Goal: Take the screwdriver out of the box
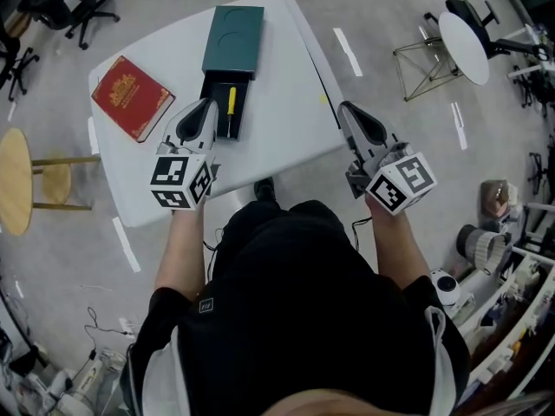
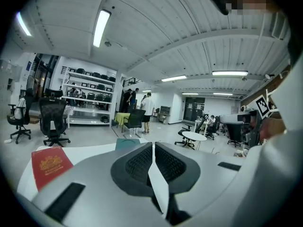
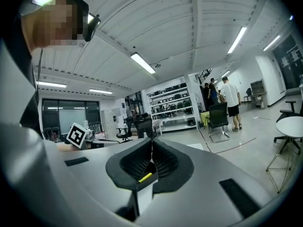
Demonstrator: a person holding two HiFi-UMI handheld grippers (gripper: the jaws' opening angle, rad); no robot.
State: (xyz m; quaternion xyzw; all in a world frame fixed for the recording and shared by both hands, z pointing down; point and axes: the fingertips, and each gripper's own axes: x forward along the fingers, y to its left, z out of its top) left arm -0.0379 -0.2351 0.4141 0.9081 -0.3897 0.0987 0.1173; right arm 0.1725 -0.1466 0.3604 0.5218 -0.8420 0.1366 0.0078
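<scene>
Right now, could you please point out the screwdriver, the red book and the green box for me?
screwdriver (image 1: 231, 100): head view, yellow handle.
red book (image 1: 132, 96): head view, middle of cover.
green box (image 1: 234, 40): head view, top face.

red book (image 1: 132, 97) on white table (image 1: 277, 102)

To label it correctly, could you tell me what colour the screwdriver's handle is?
Yellow; the screwdriver shows best in the head view.
</scene>
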